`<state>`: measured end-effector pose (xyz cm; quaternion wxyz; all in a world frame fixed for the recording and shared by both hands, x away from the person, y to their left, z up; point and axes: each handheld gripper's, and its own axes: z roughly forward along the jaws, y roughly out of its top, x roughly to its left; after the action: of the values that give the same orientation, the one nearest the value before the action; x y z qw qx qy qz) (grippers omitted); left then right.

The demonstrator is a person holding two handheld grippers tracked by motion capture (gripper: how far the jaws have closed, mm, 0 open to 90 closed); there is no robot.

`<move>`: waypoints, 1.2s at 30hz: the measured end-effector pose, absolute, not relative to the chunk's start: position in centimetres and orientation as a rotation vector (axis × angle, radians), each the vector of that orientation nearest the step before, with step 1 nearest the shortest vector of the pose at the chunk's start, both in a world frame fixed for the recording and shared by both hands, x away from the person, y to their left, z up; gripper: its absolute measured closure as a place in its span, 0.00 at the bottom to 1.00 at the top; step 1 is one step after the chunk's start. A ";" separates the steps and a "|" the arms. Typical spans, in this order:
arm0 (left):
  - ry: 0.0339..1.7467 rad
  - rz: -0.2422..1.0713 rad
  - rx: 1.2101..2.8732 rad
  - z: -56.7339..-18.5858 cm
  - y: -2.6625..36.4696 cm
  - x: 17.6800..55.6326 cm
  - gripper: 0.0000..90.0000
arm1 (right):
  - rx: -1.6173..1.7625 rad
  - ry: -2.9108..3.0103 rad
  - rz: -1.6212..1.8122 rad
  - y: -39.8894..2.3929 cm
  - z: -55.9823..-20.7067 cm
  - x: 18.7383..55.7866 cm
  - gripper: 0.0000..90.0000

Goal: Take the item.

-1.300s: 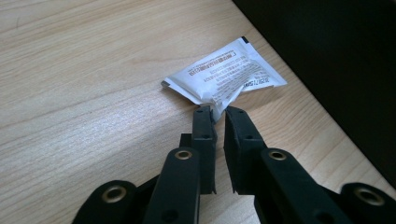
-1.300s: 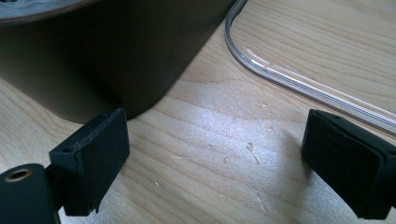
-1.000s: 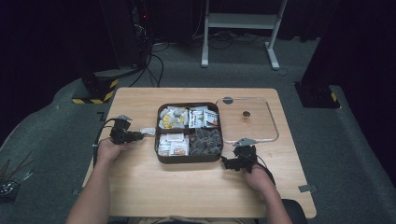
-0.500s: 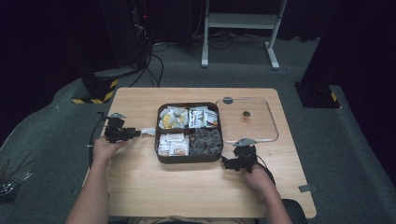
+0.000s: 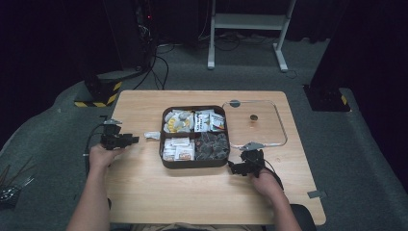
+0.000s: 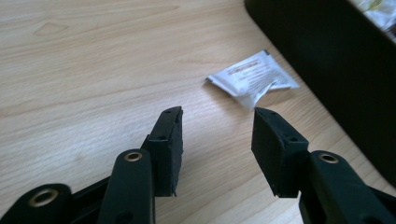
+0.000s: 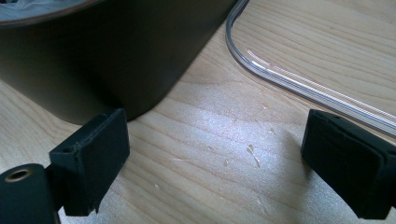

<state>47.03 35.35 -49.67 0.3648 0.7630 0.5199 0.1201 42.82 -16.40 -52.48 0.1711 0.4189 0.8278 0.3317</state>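
Pale wooden table [image 5: 192, 192]: both grippers, left [image 6: 217, 128] and right [image 7: 215, 154], gape empty; small white sachet [image 6: 252, 84] may skid from a shallow grab.

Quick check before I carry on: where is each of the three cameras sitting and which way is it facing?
High view: above the person's side, looking forward and down on the table; both forearms, left gripper, right gripper.
Left gripper view: rides the left gripper, facing the white packet; open jaws.
Right gripper view: rides the right gripper, facing the tray's corner; open jaws.
Shared: the dark tray and the clear lid.
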 end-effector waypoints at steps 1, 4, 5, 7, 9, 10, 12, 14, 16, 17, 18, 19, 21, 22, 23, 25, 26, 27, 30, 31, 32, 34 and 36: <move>1.340 0.313 1.970 -49.7 35.4 47.0 0.59 | 1.189 2.351 0.942 -16.4 -52.5 42.8 0.09; 1.350 0.324 1.967 -49.8 35.9 46.8 0.59 | 1.186 2.355 0.943 -16.4 -52.5 42.9 0.09; 1.362 0.324 1.965 -49.9 36.0 46.7 0.59 | 1.186 2.355 0.943 -16.4 -52.5 42.9 0.09; 1.372 0.331 1.969 -50.0 36.2 46.7 0.58 | 1.185 2.356 0.944 -16.4 -52.5 42.9 0.09; 1.384 0.329 1.964 -50.2 36.4 46.7 0.58 | 1.185 2.356 0.944 -16.4 -52.5 42.9 0.09; 1.390 0.333 1.964 -50.3 36.5 46.6 0.58 | 1.185 2.356 0.944 -16.4 -52.5 42.9 0.09; 1.403 0.338 1.975 -50.5 36.8 46.7 0.59 | 1.184 2.355 0.946 -16.4 -52.5 42.9 0.09; 1.411 0.362 2.000 -50.7 37.1 46.7 0.60 | 1.184 2.356 0.945 -16.4 -52.5 42.9 0.09; 1.425 0.357 1.994 -50.9 37.1 46.7 0.60 | 1.184 2.356 0.946 -16.4 -52.5 42.9 0.09; 1.426 0.360 2.005 -51.0 37.3 46.7 0.60 | 1.184 2.356 0.944 -16.4 -52.5 42.9 0.09; 1.423 0.366 2.006 -51.1 37.3 46.7 0.60 | 1.184 2.356 0.945 -16.4 -52.5 42.9 0.09; 1.418 0.377 2.007 -51.1 37.3 46.7 0.60 | 1.184 2.355 0.946 -16.4 -52.5 42.9 0.09; 1.413 0.398 2.007 -51.2 37.4 46.6 0.60 | 1.183 2.356 0.945 -16.4 -52.5 42.9 0.09; 1.408 0.411 2.004 -51.3 37.4 46.6 0.59 | 1.183 2.355 0.946 -16.4 -52.5 42.9 0.09; 1.403 0.432 2.007 -51.3 37.4 46.5 0.59 | 1.183 2.356 0.946 -16.4 -52.5 42.9 0.09; 1.383 0.478 2.021 -51.5 37.3 46.4 0.54 | 1.183 2.356 0.945 -16.4 -52.5 42.9 0.09; 1.370 0.506 2.032 -51.6 37.3 46.4 0.52 | 1.183 2.356 0.945 -16.4 -52.5 42.9 0.09; 1.377 0.508 2.024 -51.7 37.2 46.4 0.50 | 1.183 2.356 0.945 -16.4 -52.5 42.9 0.09; 1.389 0.536 1.998 -51.9 37.2 46.3 0.45 | 1.183 2.356 0.945 -16.4 -52.5 42.9 0.09; 1.389 0.564 1.997 -52.1 37.2 46.3 0.45 | 1.183 2.356 0.945 -16.4 -52.5 42.9 0.09; 1.403 0.591 1.989 -52.2 37.1 46.3 0.41 | 1.183 2.355 0.946 -16.4 -52.5 42.9 0.09; 1.426 0.614 1.964 -52.3 37.0 46.3 0.40 | 1.183 2.356 0.946 -16.4 -52.5 42.9 0.09; 1.434 0.620 1.946 -52.5 36.9 46.3 0.38 | 1.181 2.355 0.946 -16.4 -52.5 42.9 0.09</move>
<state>46.28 36.91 -52.46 0.3174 0.7395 0.5449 0.2356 42.90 -16.45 -52.48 0.1702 0.4158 0.8291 0.3329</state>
